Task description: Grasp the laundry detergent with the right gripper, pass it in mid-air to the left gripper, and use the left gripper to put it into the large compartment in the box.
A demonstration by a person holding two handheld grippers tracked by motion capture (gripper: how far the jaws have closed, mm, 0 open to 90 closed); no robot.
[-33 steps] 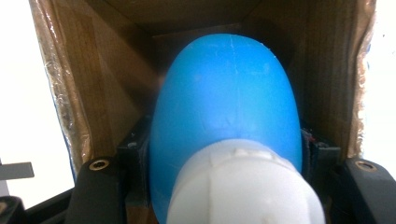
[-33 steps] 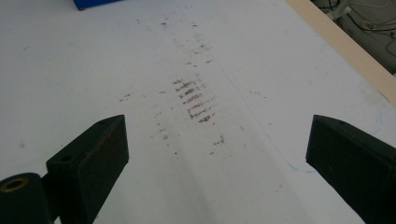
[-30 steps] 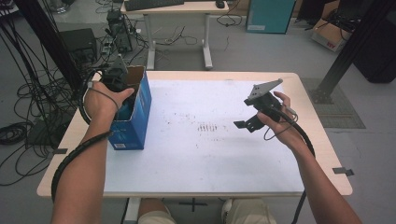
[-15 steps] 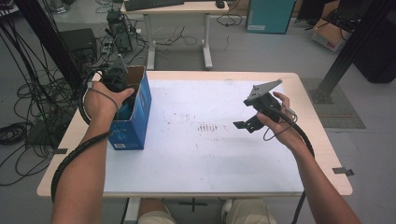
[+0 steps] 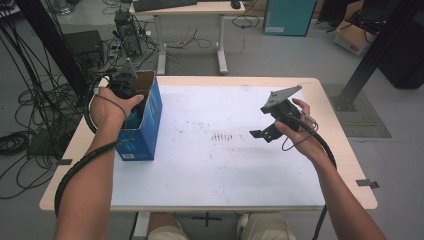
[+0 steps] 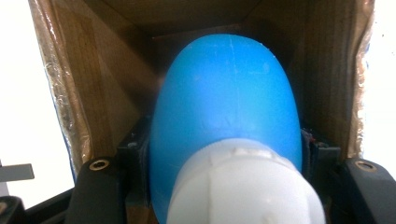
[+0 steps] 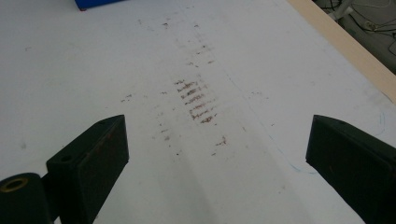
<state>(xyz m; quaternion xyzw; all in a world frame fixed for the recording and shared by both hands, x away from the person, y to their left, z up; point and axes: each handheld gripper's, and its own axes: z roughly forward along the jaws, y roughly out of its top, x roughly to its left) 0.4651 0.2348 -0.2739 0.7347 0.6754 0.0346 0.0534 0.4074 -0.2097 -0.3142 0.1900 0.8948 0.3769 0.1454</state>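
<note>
A blue bottle (image 6: 224, 102) with a white cap (image 6: 243, 186) sits between the black jaws of my left gripper (image 6: 224, 158), which is shut on it. The bottle points into an open blue cardboard box (image 5: 145, 135) with brown inner walls (image 6: 107, 93). In the high view the left gripper (image 5: 125, 87) reaches into the box's top at the table's left side. My right gripper (image 5: 265, 132) hovers over the table's right half, apart from the box. Its jaws stand wide open in the right gripper view (image 7: 217, 154), with nothing between them.
A white sheet (image 5: 215, 160) with a patch of dark smudges (image 7: 196, 100) covers the wooden table (image 5: 345, 150). Cables (image 5: 30, 130) and equipment lie on the floor to the left. A second desk (image 5: 190, 10) stands beyond the far edge.
</note>
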